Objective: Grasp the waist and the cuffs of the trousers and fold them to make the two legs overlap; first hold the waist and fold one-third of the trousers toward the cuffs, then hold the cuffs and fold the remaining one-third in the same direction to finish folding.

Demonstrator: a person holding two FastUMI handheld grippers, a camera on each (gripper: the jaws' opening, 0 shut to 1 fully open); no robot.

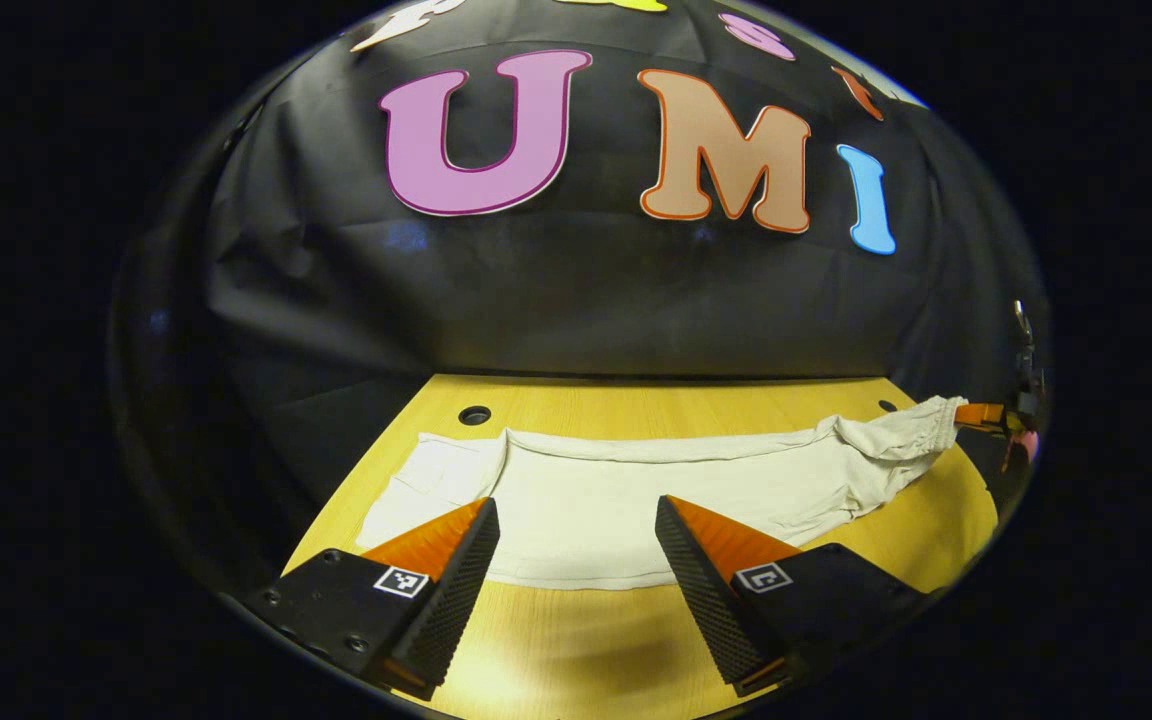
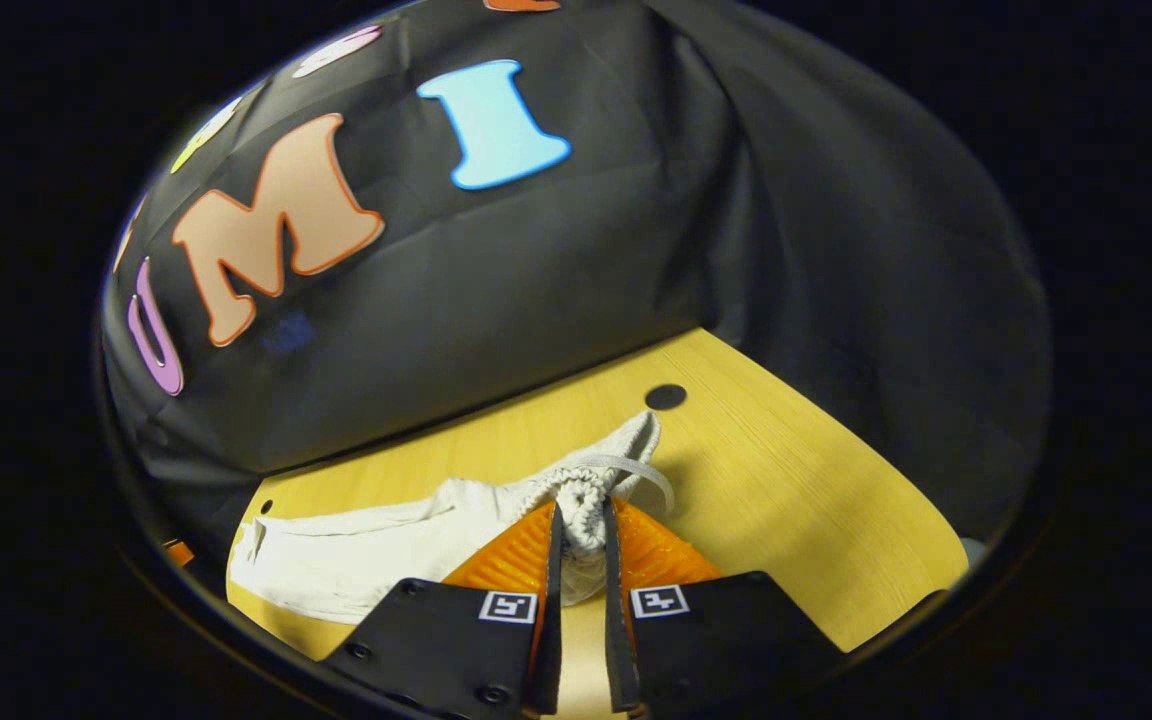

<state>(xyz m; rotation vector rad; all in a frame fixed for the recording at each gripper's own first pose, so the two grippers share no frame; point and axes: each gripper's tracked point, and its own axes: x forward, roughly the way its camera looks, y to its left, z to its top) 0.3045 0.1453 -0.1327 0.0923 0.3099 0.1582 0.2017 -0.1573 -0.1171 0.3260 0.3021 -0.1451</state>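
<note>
- While the right gripper (image 2: 581,520) pinches the bunched waist (image 2: 581,495), cloth may slip out.
- Left gripper (image 1: 576,545) hangs open above the trousers (image 1: 626,500); legs could skew.

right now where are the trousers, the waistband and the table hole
trousers (image 1: 596,500): left gripper view, on the flat leg cloth
waistband (image 2: 584,505): right gripper view, on the bunched elastic between the fingers
table hole (image 2: 665,396): right gripper view, on the dark hole's middle

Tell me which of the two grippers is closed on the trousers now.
The right gripper: its fingers pinch the bunched waist of the trousers. The left gripper is open above them.
</note>
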